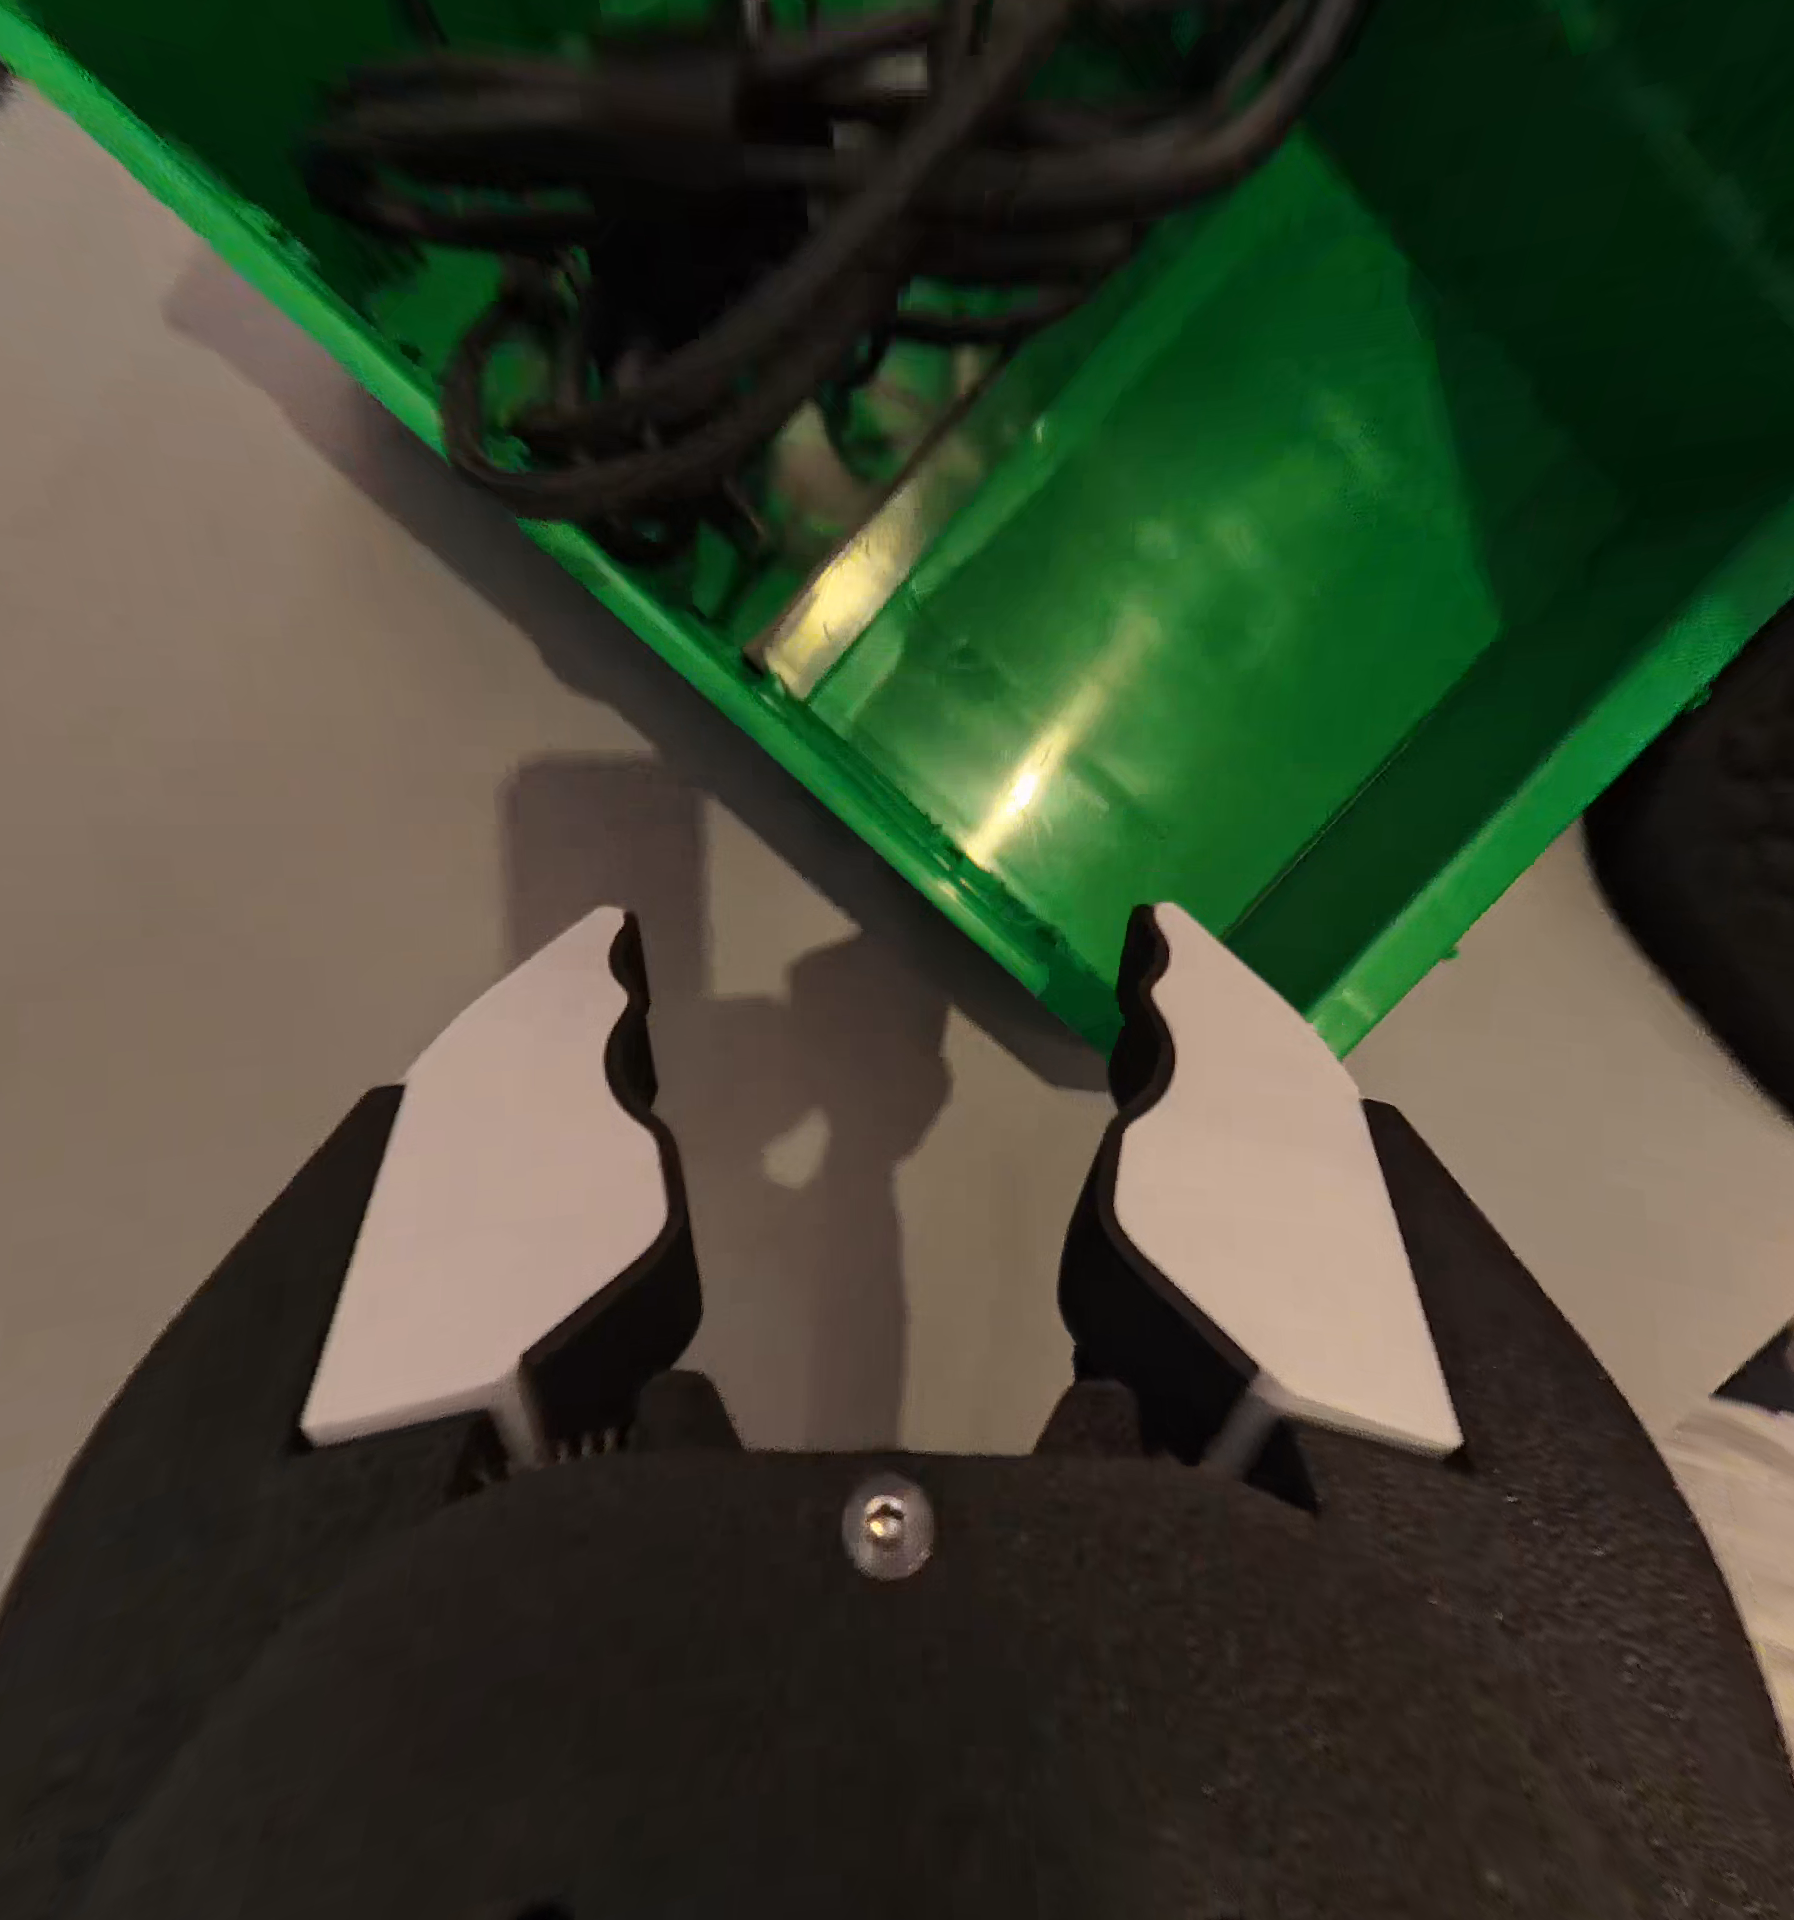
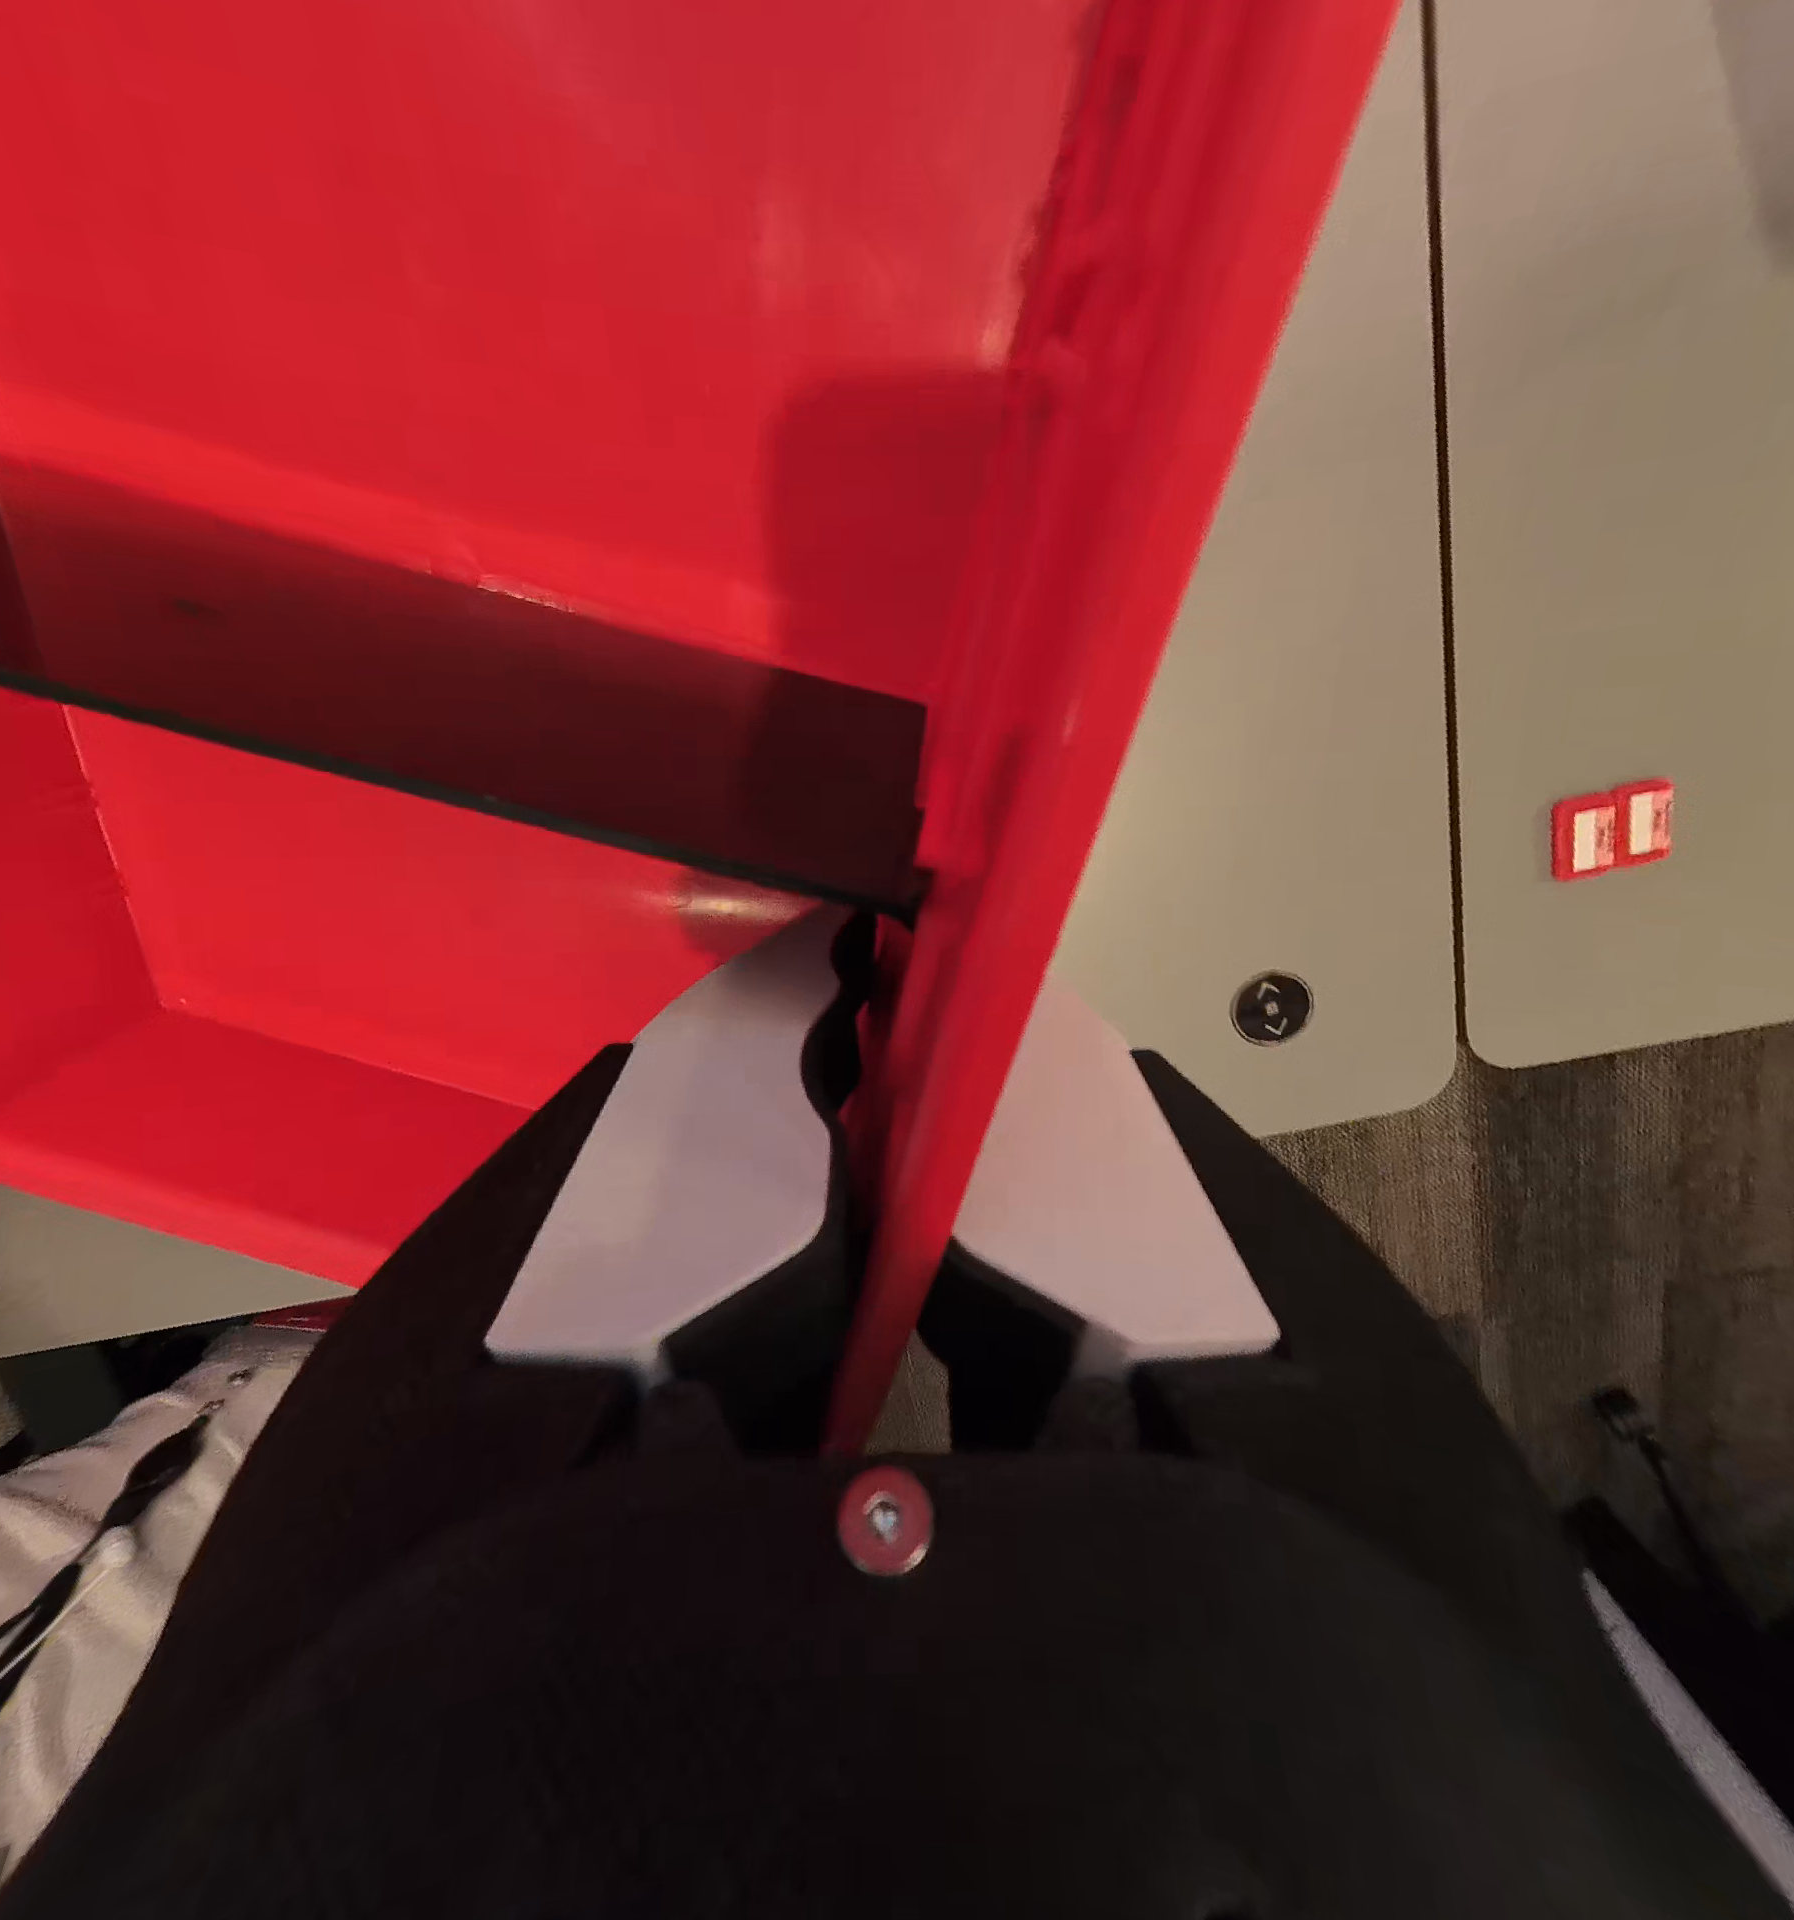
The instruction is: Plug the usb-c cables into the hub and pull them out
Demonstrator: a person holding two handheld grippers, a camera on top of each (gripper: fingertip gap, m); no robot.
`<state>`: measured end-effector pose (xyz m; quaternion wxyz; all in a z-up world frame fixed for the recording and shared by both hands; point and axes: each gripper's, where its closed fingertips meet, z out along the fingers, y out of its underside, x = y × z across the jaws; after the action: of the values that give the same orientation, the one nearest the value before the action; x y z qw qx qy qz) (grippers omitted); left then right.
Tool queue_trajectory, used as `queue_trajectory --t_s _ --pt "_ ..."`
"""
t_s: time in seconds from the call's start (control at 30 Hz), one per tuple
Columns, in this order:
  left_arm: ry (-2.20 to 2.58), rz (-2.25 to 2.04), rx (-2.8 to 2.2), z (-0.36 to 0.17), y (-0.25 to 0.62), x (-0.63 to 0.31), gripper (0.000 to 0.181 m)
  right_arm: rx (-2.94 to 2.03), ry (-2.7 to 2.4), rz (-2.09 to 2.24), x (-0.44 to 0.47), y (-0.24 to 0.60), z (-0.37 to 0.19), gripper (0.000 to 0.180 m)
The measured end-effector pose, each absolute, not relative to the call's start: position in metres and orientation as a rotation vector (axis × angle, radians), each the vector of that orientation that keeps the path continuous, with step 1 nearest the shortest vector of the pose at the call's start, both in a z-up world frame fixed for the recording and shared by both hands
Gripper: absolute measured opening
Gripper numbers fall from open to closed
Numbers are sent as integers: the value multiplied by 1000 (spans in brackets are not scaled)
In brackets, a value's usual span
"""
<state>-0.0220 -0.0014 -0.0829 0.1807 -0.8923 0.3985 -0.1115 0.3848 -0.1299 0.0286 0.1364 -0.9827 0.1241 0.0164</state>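
Left gripper (image 1: 885,940) is hovering over the pale table (image 1: 197,831) with its jaws standing wide apart, nothing between them, and its shadow is lying on the surface just below the tips. Just beyond, the near corner of the green bin (image 1: 1495,769) is sitting right at the tip of the right-hand finger, and whether they are touching cannot be told. Inside it, a pale divider (image 1: 872,551) is splitting the bin in two: the nearer compartment is showing only glossy green floor, while the farther one is holding a tangle of black cables (image 1: 727,281), the usb-c cables as far as the blur allows; no hub can be made out. Over on the other side, the right gripper (image 2: 898,997) is clamping down on the side wall of a red bin (image 2: 457,312), one finger inside and one outside, jaws pinched tight on the plastic. A dark divider (image 2: 477,717) is crossing the red bin just past the fingertips. Farther off, a round black button (image 2: 1272,1006) and a small red sticker (image 2: 1612,829) are sitting on the grey table top, with carpet (image 2: 1599,1195) showing beyond its edge.
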Motion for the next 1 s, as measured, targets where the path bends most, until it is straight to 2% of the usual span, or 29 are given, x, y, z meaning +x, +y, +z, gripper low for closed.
queue_trajectory --t_s 0.03,0.23,0.37,0.5,0.7,1.0 --pt "1151 -308 -2548 -89 -4 -23 92 -2853 365 39 388 -136 23 6" --pt "1186 -409 -2625 -95 -9 -31 79 -2866 372 -4 399 -162 7 6" --pt "1137 -480 -2695 -93 -3 -52 53 -2848 362 4 395 -174 7 6" --pt "1080 -614 -2742 -88 3 -74 10 -2814 344 7 391 -181 8 6" --pt "921 -650 -2790 -86 24 -129 7 -2816 319 35 385 -187 0 6" --pt "475 -790 -2826 -83 33 -255 13 -2850 248 173 369 -154 -36 6"
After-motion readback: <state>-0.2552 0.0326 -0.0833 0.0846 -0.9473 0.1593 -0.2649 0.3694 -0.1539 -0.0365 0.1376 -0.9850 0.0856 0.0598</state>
